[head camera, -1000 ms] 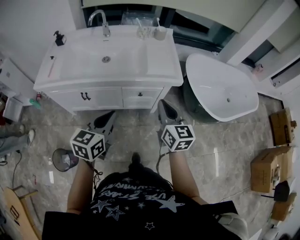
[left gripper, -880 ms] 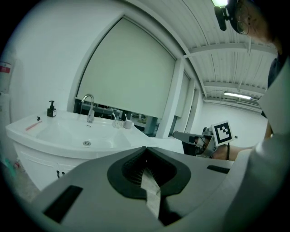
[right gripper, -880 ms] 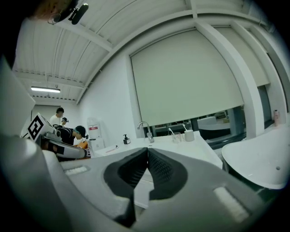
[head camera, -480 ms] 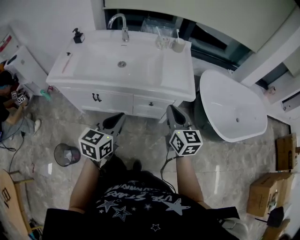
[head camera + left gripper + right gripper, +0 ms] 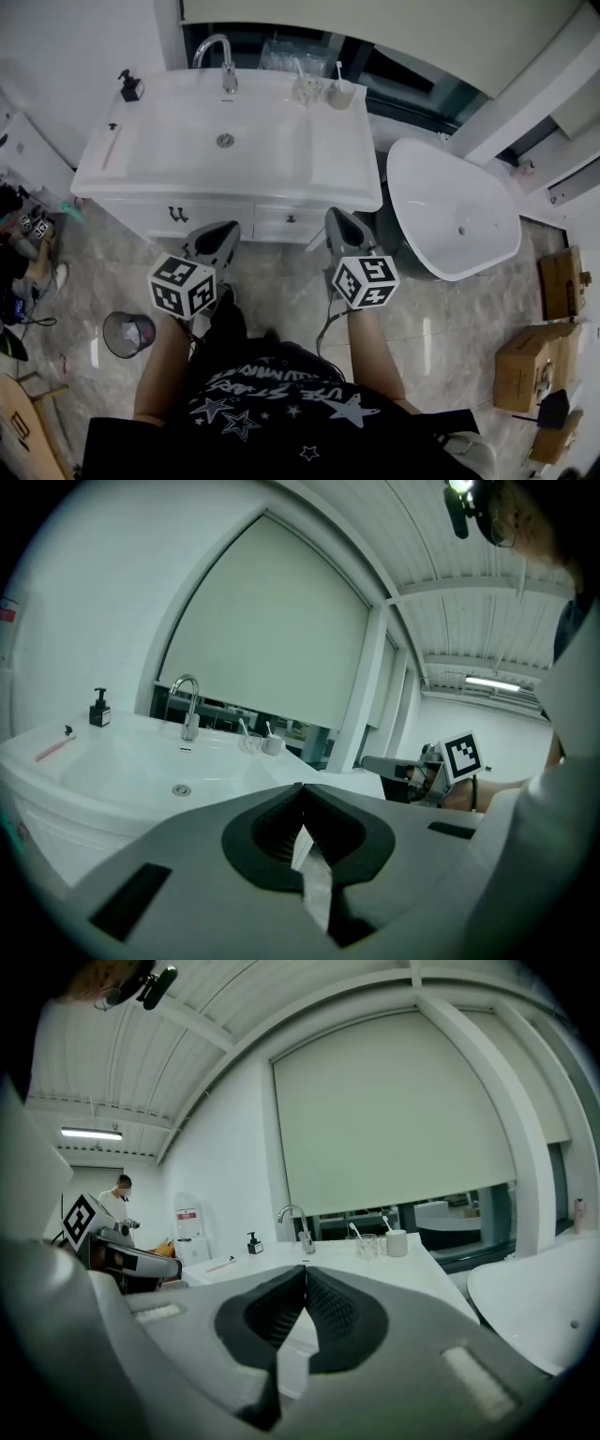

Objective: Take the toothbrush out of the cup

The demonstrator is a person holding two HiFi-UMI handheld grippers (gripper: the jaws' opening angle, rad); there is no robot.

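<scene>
My left gripper and right gripper are both pressed together, empty, short of the bench. A toothbrush stands in the white cup at the back.

Since half a second earlier the head view had swung. The washbasin counter and the bathtub sat further toward the upper left of the frame. The wastebasket lay lower at the left. The person at the left edge showed lower and more cut off. The left gripper and right gripper stood slightly further left.
</scene>
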